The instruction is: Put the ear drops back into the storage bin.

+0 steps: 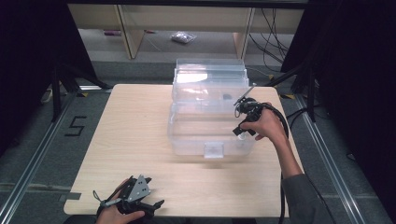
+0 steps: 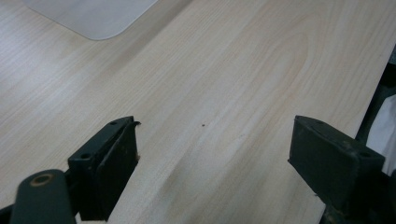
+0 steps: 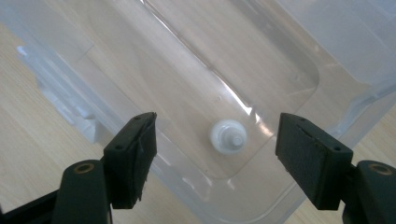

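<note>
The clear plastic box (image 1: 210,116) stands open on the far half of the wooden table (image 1: 126,140), its lid raised behind it and its front latch facing the person. The right gripper (image 1: 241,132) hangs over the box's near right corner, pointing down into it, the hand wrapped around its body and the cable trailing back along the forearm. In the right gripper view its jaws stand well apart with nothing between the pads; no pad touches the box or its contents. Directly below the gap, a small white cap-like piece (image 3: 228,136), round with a raised stub at its centre, lies on the box floor close to a rounded corner of the box (image 3: 196,70), free of the gripper. Whether it is a cap or a small bottle seen end-on cannot be told. The left gripper (image 1: 152,205) rests low at the near edge of the table, well apart from the box, grey three-cornered plate uppermost. In the left gripper view its jaws are spread wide over bare wood (image 2: 224,93), holding nothing
</note>
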Tool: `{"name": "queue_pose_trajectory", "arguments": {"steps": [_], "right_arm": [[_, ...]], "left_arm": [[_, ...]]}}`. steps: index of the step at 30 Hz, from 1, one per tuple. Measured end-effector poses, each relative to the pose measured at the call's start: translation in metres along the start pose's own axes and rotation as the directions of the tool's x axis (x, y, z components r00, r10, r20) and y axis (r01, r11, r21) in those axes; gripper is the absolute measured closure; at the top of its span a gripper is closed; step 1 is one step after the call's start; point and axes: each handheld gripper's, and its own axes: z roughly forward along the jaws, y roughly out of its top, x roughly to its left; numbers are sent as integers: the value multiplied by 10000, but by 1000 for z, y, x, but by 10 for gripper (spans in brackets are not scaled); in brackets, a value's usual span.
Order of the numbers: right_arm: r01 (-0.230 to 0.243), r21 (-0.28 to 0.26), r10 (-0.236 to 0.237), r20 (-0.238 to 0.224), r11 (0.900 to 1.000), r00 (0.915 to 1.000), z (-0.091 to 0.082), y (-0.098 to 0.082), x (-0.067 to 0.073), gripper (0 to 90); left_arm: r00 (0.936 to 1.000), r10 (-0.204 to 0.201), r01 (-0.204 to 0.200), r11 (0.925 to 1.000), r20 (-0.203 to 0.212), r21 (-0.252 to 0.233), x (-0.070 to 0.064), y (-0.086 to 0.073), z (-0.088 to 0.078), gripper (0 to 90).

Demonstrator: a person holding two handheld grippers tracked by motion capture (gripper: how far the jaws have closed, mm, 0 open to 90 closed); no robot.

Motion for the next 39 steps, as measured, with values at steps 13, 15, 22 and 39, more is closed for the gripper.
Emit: {"name": "queue_pose_trajectory", "arguments": {"steps": [13,15,22,39], "right_arm": [[257,-325,-257,25,9991,9997,-9,-7,11,286],[406,-404,-403,78,9984,9992,-10,-7,13,281],[614,-758,-618,-25,9952,9981,-13,-11,22,278],[832,-1201,-873,-295,9893,9957,-16,-22,35,270]], "left_arm": [[9999,98,-97,9999,-113,33,1,0,1,150],[9999,-148,147,9998,-67,-94,-1,-1,1,149],[10000,76,-76,10000,-39,33,0,0,0,150],[10000,-11,11,10000,-12,-72,1,-1,2,150]]}}
